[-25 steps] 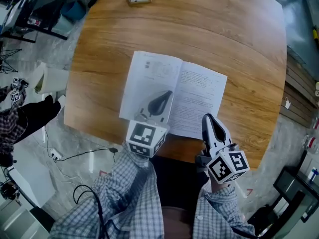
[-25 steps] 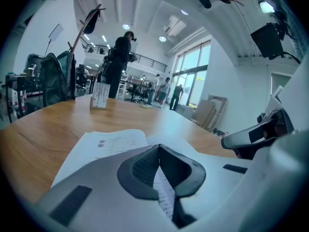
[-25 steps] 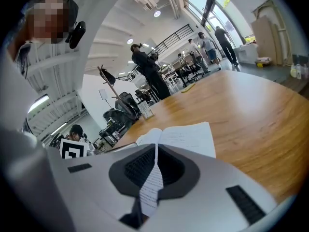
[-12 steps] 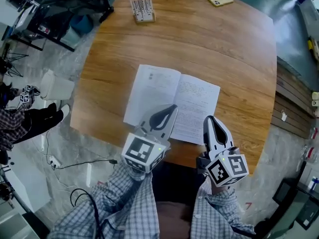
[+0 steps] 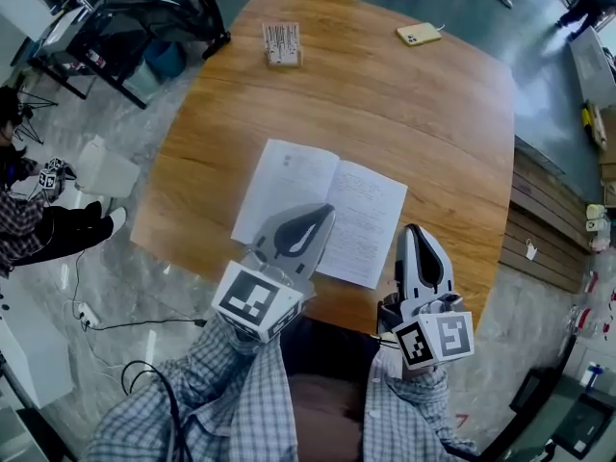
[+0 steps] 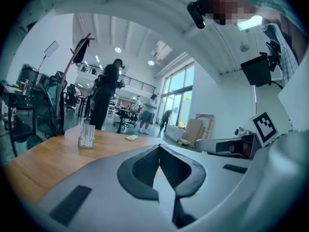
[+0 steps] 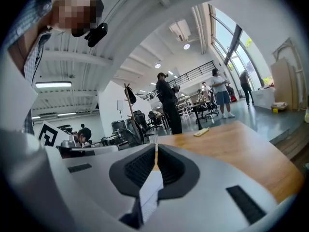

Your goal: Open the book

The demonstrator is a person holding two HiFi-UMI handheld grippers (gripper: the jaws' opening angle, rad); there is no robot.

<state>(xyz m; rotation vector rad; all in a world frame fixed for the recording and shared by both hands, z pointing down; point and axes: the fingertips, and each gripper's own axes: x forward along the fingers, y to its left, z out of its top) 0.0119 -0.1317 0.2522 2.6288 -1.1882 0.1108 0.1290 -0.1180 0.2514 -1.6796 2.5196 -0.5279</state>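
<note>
The jaws of the left gripper point(image 6: 159, 148) are closed, the dark pads meeting at their tips with nothing held; only a sliver of white page shows in the gap behind the tips. The jaws of the right gripper point(image 7: 155, 148) are likewise drawn together to a thin slit and hold nothing, with a strip of page and wood visible through it.

In the head view the left gripper point(image 5: 325, 212) lies over the near edge of the book point(image 5: 332, 191), across the lower part of its left page and pointing toward the spine. Whether it touches the paper cannot be told. The right gripper point(image 5: 416, 231) is just off the book's near right corner, over bare wood, pointing away from the person.

The book lies open and flat, both printed pages up, on the near half of the table point(image 5: 433, 133). Well beyond the book, near the far edge, stands a small card stand point(image 5: 282, 43). To the book's far right lies a yellow phone point(image 5: 419, 34).

Nearer than the book, checked sleeves point(image 5: 241, 383) run back from both grippers. In the gripper views, several people point(image 7: 168, 103) stand on the floor past the far side of the table.
</note>
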